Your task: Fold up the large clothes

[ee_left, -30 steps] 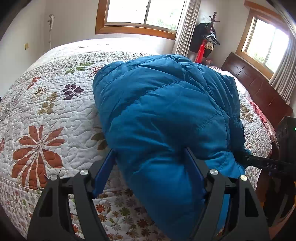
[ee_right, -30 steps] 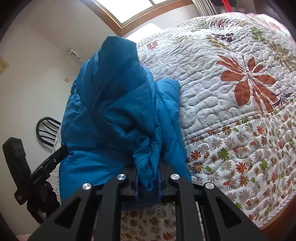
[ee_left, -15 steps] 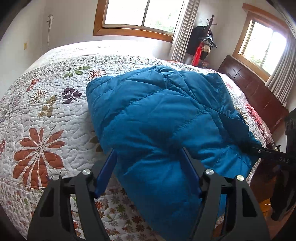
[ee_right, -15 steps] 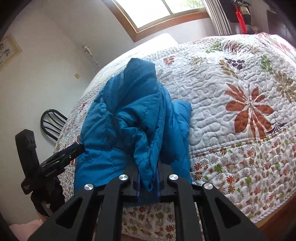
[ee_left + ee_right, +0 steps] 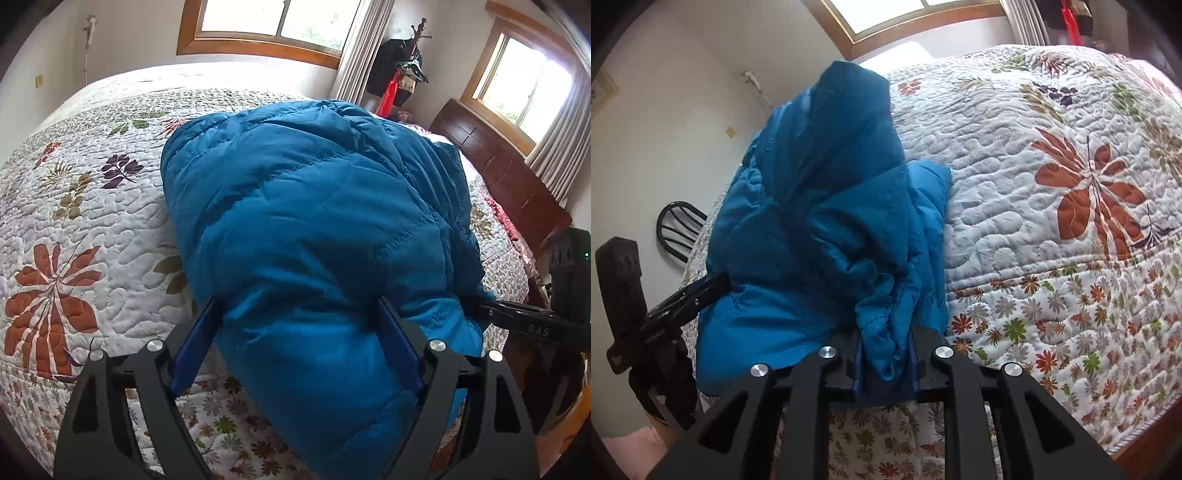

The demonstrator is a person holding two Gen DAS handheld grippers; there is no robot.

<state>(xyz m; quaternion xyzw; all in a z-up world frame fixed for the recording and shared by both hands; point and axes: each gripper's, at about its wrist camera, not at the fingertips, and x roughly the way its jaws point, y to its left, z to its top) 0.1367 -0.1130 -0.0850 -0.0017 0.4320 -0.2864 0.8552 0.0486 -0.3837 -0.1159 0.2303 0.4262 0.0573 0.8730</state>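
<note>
A puffy blue down jacket (image 5: 314, 221) lies bunched on a floral quilted bed (image 5: 74, 221), its near edge hanging over the bed's side. My left gripper (image 5: 299, 301) straddles a thick fold of it. The jaws stand wide and are opening, with padding still filling the gap between the blue pads. In the right wrist view the jacket (image 5: 820, 206) rises in a heap. My right gripper (image 5: 886, 332) holds a narrow gathered edge of it, jaws opening slightly, fabric still packed between the pads. Each gripper shows in the other's view: the left gripper (image 5: 683, 299) and the right gripper (image 5: 524, 321).
The quilt (image 5: 1052, 184) spreads wide beside the jacket. A dark wooden headboard (image 5: 498, 177) and a coat stand (image 5: 402, 74) are at the far right. A black chair (image 5: 679, 229) stands by the wall. Windows (image 5: 273, 22) sit behind the bed.
The jacket sank flatter half a second ago and now bulges up again towards the left camera. The right gripper's jaws have spread a little around the gathered edge.
</note>
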